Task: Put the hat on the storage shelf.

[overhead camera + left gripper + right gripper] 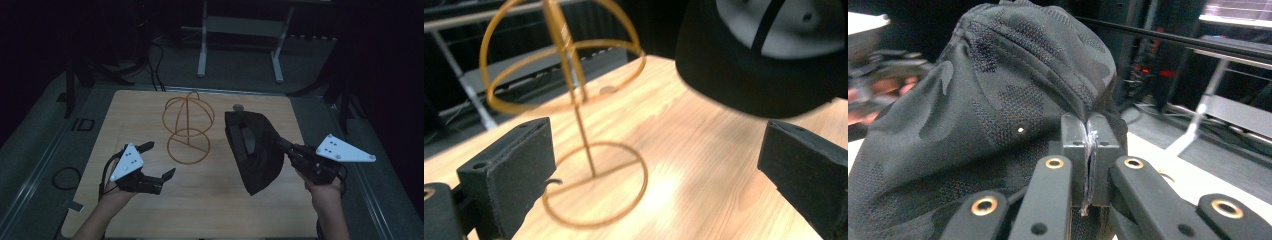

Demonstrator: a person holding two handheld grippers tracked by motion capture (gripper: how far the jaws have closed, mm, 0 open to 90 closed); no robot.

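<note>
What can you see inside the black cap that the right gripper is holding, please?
The black cap opens toward the camera: dark lining and a paler inner panel show. The deeper crown is shadowed, so anything there is hidden.

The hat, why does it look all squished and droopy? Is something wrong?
The black cap hangs off the table, pinched at its fabric by the right gripper, so it sags sideways. It isn't on the gold wire stand beside it. Nothing looks damaged.
</note>
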